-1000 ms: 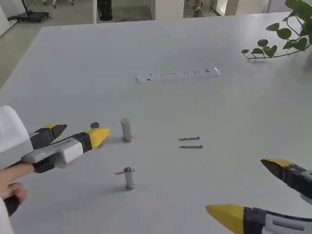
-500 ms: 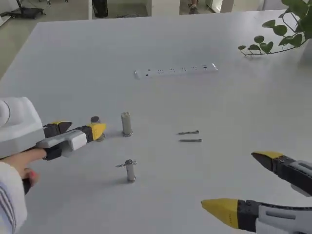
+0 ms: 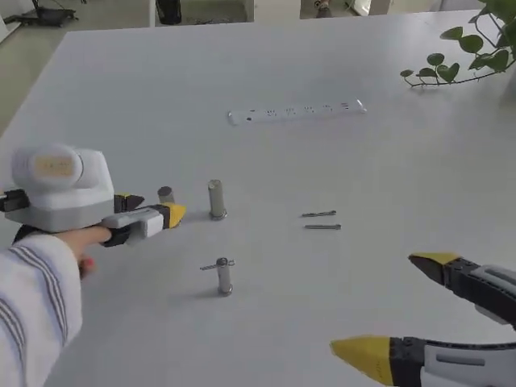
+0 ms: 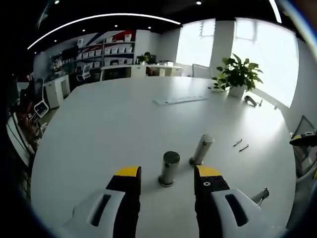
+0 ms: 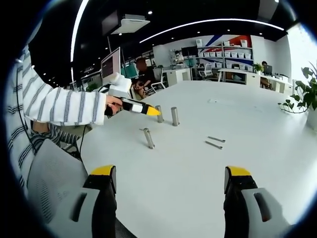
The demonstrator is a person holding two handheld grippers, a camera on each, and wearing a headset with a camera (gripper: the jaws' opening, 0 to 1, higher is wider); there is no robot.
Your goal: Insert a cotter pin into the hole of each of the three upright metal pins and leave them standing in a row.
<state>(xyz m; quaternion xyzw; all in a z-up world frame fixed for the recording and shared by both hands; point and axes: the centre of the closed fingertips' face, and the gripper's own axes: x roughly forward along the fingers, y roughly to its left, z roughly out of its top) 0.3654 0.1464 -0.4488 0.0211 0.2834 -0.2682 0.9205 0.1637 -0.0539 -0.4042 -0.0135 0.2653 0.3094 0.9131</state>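
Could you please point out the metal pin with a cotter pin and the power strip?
Metal pin with a cotter pin [image 3: 223, 278]: head view, mid-shaft.
Power strip [image 3: 296, 110]: head view, its middle.

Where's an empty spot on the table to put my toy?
The wide bare stretch between the power strip and the loose cotter pins is free, so is the tabletop from those pins toward the plant. It's crowded on the left around the three upright metal pins.
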